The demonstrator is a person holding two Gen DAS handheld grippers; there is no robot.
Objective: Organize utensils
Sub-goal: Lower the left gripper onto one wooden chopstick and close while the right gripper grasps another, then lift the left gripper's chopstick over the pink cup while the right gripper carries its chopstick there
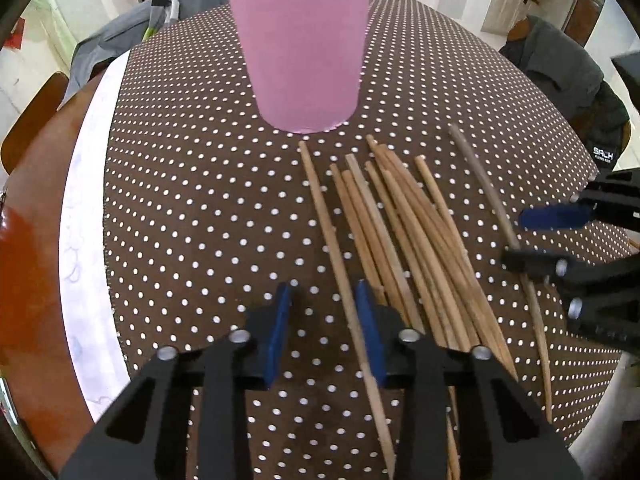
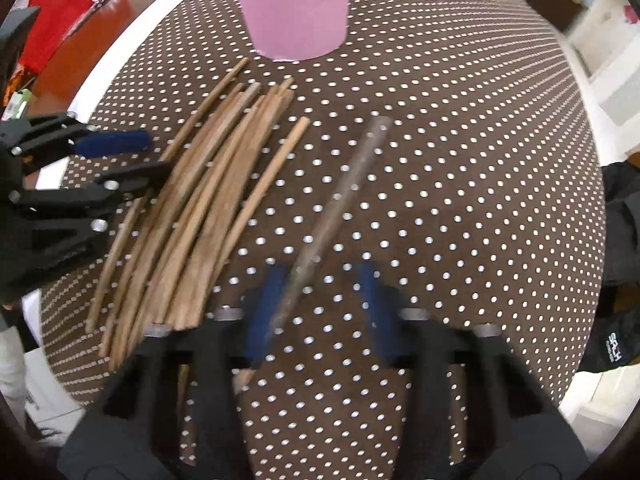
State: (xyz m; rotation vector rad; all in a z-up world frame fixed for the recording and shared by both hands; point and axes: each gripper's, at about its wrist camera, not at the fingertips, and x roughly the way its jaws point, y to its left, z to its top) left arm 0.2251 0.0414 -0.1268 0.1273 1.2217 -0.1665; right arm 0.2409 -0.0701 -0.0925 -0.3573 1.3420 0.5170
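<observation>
Your chopsticks lie fanned on the bench just before the pink cup. They look light, stiff and smooth (likely to roll), so pinch mid-shaft. Both grippers, left and right, have fingers apart, each straddling one stick.

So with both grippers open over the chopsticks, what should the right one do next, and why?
Probably close the right gripper on the dark chopstick. Its jaws are open and the stick already runs between them, lying apart from the pile, so it can be taken alone. The pink cup stands upright just beyond, a likely place for it. The left gripper is open too.
</observation>
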